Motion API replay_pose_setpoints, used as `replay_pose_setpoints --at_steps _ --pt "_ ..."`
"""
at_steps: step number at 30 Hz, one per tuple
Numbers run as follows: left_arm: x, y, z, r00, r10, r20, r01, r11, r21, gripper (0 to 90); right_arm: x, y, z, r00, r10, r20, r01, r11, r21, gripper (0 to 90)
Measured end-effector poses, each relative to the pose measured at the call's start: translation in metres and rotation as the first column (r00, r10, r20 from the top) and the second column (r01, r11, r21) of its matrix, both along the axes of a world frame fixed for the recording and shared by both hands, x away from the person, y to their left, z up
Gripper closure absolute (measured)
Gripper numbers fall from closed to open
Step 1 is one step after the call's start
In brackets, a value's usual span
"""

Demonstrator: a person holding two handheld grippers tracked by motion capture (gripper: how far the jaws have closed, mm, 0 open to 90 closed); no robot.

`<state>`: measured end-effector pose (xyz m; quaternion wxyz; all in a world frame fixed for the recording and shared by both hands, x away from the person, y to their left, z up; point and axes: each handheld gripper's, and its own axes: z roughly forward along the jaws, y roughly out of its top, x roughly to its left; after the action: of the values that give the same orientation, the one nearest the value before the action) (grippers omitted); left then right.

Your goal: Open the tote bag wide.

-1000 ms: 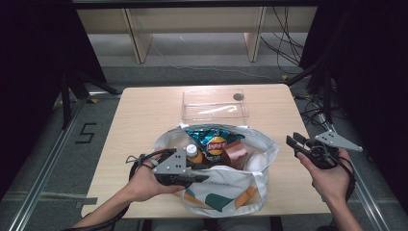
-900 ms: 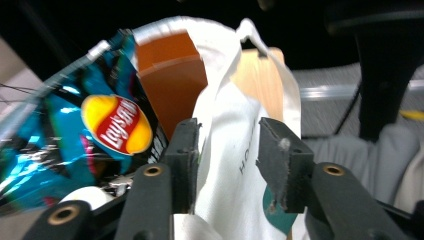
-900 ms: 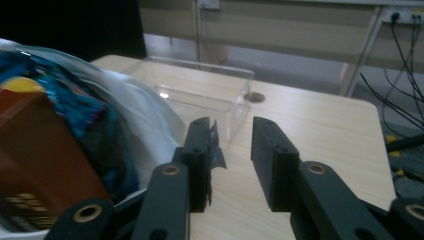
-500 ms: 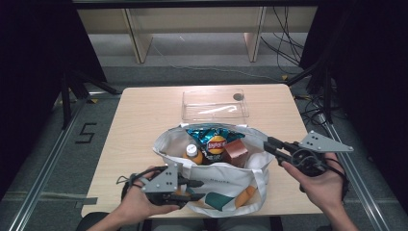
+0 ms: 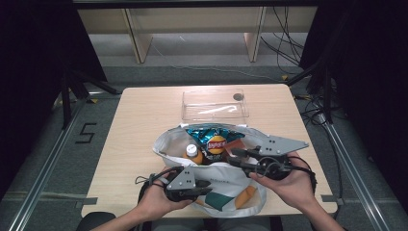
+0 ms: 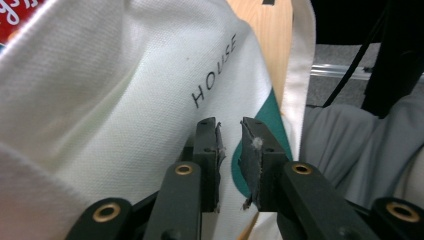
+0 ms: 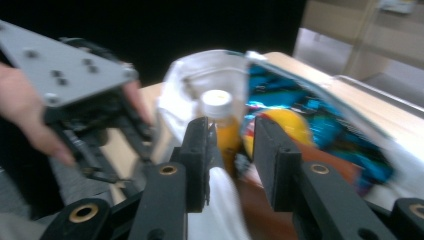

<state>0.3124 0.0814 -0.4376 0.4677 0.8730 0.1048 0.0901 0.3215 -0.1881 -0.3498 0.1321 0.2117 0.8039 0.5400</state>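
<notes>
Wooden table (image 5: pixel 144 125) on grey floor (dark curtains around); left gripper (image 6: pixel 230 145) narrowly parted; right gripper (image 7: pixel 231 145) apart.

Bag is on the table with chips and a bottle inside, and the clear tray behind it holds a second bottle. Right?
Not quite. In the high view the clear tray holds no bottle. The bag does hold the chips and the bottle.

The white cloth bag (image 6: pixel 100 100) has the word "HOUSE" on it. Left of the table (image 5: pixel 144 125), a 5 (image 5: pixel 85 133) is marked on the floor.
</notes>
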Motion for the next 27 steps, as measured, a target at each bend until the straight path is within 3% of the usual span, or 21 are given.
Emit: replay_pose_setpoints --at_steps 4,9,10,13,18,22,27 --pt "0.002 0.000 -0.001 1.0000 0.010 -0.001 -0.010 0.9999 0.008 79.2 0.002 0.014 -0.004 0.9976 0.067 -0.018 -0.068 0.995 -0.067 62.6" --pt "0.004 0.000 -0.001 0.9998 0.018 -0.001 -0.018 0.9998 0.007 82.3 0.005 0.025 -0.012 0.9943 0.099 -0.039 -0.104 0.984 -0.143 61.4" --pt "0.005 0.000 -0.001 0.9998 0.016 0.011 -0.017 0.9997 0.018 83.2 0.006 0.027 -0.014 0.9935 0.104 -0.046 -0.110 0.980 -0.165 62.5" --pt "0.005 -0.001 -0.003 0.9997 0.022 -0.005 -0.022 0.9995 0.023 88.0 0.006 0.033 -0.016 0.9933 0.115 -0.006 -0.113 0.966 -0.233 70.5" --pt "0.006 -0.004 -0.004 0.9995 0.031 -0.001 -0.031 0.9992 0.025 89.2 0.005 0.035 -0.015 0.9943 0.106 0.007 -0.099 0.949 -0.298 82.8" --pt "0.007 -0.005 -0.004 0.9992 0.035 0.018 -0.036 0.9987 0.037 89.3 0.005 0.033 -0.013 0.9954 0.096 0.003 -0.091 0.950 -0.299 89.0" --pt "0.009 -0.005 -0.004 0.9984 0.052 0.020 -0.053 0.9978 0.041 89.3 -0.002 0.033 -0.011 0.9913 0.120 -0.054 -0.130 0.957 -0.259 89.3"
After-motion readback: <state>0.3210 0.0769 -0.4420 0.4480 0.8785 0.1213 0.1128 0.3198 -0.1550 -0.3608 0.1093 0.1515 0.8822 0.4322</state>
